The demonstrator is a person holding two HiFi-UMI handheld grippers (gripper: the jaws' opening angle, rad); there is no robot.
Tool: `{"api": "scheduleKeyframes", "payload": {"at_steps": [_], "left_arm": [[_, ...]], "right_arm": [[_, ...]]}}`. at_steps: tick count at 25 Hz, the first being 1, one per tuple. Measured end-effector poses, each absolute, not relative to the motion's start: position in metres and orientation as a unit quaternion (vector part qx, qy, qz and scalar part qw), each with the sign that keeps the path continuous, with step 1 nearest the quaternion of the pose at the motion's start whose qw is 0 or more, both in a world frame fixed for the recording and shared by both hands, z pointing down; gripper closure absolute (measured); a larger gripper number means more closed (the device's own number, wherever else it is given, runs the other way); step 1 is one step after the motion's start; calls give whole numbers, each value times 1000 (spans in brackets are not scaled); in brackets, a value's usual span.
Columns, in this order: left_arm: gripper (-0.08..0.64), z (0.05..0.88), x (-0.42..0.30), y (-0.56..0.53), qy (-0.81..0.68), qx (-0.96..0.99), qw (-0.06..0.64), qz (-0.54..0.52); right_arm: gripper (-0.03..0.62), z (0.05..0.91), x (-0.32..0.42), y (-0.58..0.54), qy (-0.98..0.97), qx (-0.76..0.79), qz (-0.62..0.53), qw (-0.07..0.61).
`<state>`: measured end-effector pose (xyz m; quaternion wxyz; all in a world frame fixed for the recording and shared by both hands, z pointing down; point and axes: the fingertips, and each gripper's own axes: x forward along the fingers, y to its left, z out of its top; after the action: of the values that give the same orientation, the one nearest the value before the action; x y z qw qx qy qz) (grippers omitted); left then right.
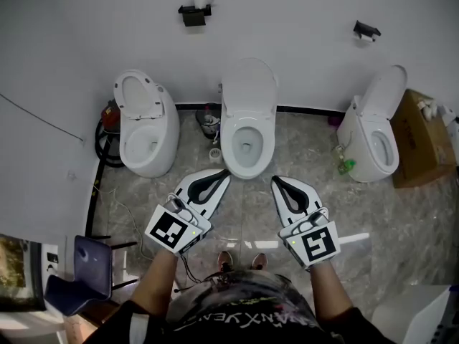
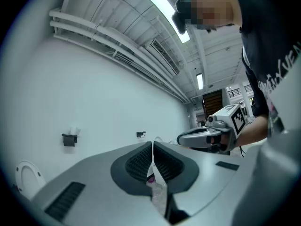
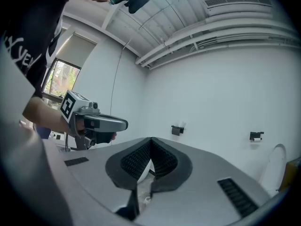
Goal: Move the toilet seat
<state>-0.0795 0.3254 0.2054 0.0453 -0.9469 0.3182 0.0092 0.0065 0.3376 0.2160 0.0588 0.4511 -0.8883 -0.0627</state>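
Three white toilets stand along the far wall. The middle toilet [image 1: 247, 138] is straight ahead of me, its lid [image 1: 249, 84] upright against the wall; whether the seat ring is up with it I cannot tell. My left gripper [image 1: 224, 174] and right gripper [image 1: 276, 181] hang level side by side just short of its bowl, touching nothing. Both are shut with nothing between the pads, as the left gripper view [image 2: 153, 142] and the right gripper view [image 3: 151, 139] show. Each view also catches the other gripper [image 2: 179, 139] [image 3: 126, 124].
The left toilet [image 1: 147, 131] has its seat ring raised; the right toilet [image 1: 376, 138] has its lid up. A cardboard box [image 1: 419, 138] stands at far right, a small bin [image 1: 209, 120] between the toilets, a green bottle [image 1: 346, 165] on the floor, and a blue chair [image 1: 82, 274] at lower left.
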Motion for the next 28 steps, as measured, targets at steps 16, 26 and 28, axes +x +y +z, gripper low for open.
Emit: {"api": "scheduleKeyframes", "payload": {"at_steps": [16, 26, 28], "left_arm": [[531, 203, -74, 323, 311, -949, 45, 12], [442, 206, -69, 326, 301, -953, 44, 8], [432, 206, -68, 327, 299, -953, 45, 8]], "right_arm": [[589, 217, 10, 330, -891, 450, -44, 42], [546, 217, 12, 334, -893, 447, -38, 34], [537, 217, 12, 335, -893, 446, -38, 34]]}}
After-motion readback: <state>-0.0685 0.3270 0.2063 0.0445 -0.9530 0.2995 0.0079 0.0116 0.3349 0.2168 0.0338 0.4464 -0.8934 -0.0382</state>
